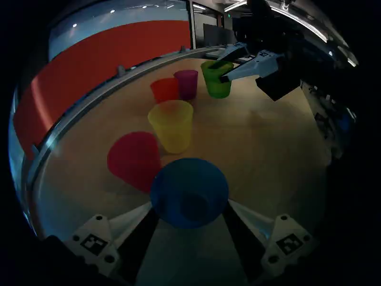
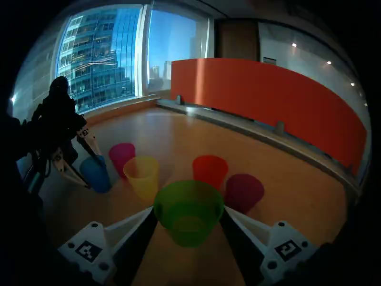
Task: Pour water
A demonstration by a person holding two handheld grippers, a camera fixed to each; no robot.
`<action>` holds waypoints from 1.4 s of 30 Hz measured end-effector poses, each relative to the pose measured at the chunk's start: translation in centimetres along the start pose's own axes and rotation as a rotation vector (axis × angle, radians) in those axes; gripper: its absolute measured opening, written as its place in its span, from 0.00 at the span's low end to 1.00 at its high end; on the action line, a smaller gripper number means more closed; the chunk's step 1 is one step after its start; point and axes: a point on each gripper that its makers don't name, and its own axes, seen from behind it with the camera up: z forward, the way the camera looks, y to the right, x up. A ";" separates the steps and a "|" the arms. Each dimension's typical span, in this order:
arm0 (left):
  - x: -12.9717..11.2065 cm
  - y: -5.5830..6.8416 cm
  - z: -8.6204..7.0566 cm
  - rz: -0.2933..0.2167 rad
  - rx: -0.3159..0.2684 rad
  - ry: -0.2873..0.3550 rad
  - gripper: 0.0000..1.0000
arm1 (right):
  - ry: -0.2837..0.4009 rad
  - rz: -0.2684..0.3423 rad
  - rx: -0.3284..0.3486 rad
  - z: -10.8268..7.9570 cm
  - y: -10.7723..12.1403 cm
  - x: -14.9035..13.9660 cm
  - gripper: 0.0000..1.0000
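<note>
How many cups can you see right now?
6 cups: blue held by the left gripper, green by the right gripper, pink beside blue, yellow central, red and purple by green.

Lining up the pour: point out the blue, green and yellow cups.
blue cup (image 1: 189, 193): left gripper view, middle of its wall.
green cup (image 2: 188, 231): right gripper view, front wall below the rim.
yellow cup (image 1: 172, 126): left gripper view, outer side wall.

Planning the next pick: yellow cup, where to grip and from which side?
Pinch the yellow cup across its upper wall, below the rim: it stands upright and tapers downward. Come from the bare-table side, away from the pink cup close beside it.
</note>
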 end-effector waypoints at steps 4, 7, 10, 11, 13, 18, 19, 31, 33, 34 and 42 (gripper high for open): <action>-0.7 0.1 -0.2 0.009 0.002 -0.020 0.87 | -0.023 0.002 -0.001 0.4 0.0 -0.8 0.90; -1.2 0.1 -0.4 0.016 0.010 -0.033 0.87 | -0.040 0.002 -0.002 0.6 0.0 -1.4 0.90; -1.8 0.1 -0.6 0.019 0.014 -0.044 0.87 | -0.059 0.002 -0.002 0.9 0.0 -2.0 0.90; -2.0 0.2 -0.7 0.018 0.013 -0.049 0.87 | -0.066 0.003 -0.002 0.9 -0.1 -2.2 0.90; -2.3 0.2 -1.0 0.017 0.014 -0.053 0.87 | -0.077 0.004 -0.002 1.0 -0.1 -2.5 0.90; -2.9 0.1 -1.6 0.002 0.017 -0.056 0.87 | -0.105 0.010 -0.004 1.3 0.0 -3.2 0.90; -2.9 0.1 -1.7 -0.003 0.017 -0.054 0.87 | -0.111 0.012 -0.004 1.3 0.0 -3.4 0.90; -3.4 0.2 -2.7 -0.044 0.009 -0.035 0.87 | -0.153 0.011 -0.015 1.3 0.2 -4.9 0.90; -3.4 0.3 -2.7 -0.043 0.009 -0.034 0.87 | -0.156 0.014 -0.015 1.3 0.1 -4.9 0.90; -3.4 0.3 -2.8 -0.042 0.011 -0.034 0.87 | -0.158 0.015 -0.015 1.3 0.2 -5.0 0.90; -3.5 0.3 -3.0 -0.051 0.011 -0.030 0.87 | -0.162 0.021 -0.030 1.1 0.4 -5.4 0.92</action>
